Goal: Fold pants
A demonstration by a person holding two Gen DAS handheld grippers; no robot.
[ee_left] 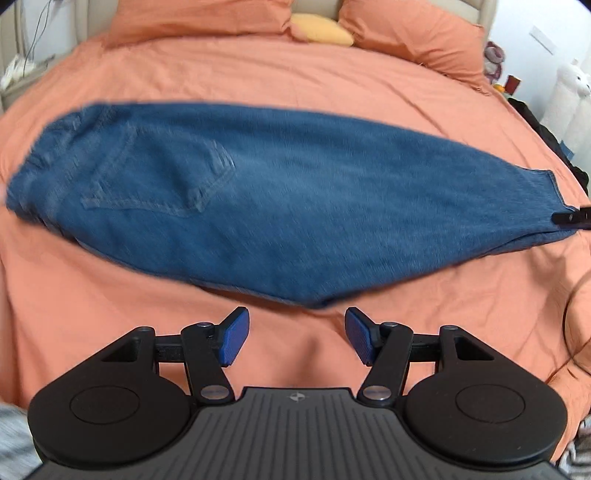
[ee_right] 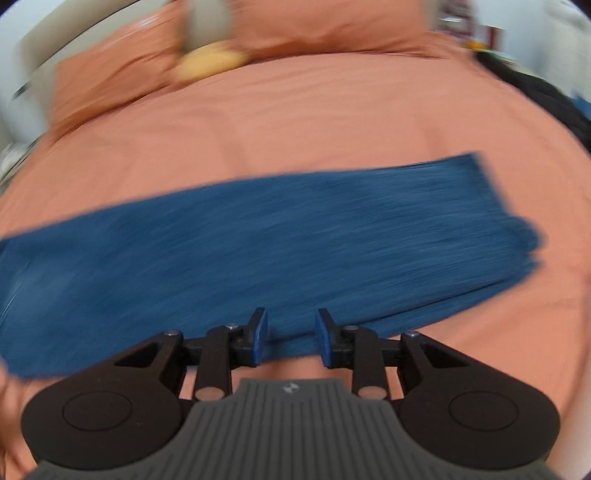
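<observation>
**Jeans folded lengthwise on the orange bed**

Orange bedding (ee_left: 295,85) fills our view, with pillows (ee_left: 199,18) and a yellow cushion (ee_left: 321,29) far ahead of both grippers. We see the blue jeans (ee_left: 258,192) lying flat crosswise just ahead of our left gripper (ee_left: 295,339), whose jaws stand wide apart over bare sheet, holding nothing. Our right gripper (ee_right: 290,341) hangs over the jeans' near edge, jaws partly apart with denim showing in the gap, pads not pressing it. That view is blurred.

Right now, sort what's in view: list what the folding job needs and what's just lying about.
Job: blue denim pants, orange bedspread under them, left gripper, right gripper.
Lying about: orange pillows, yellow cushion, white plush toy.
</observation>
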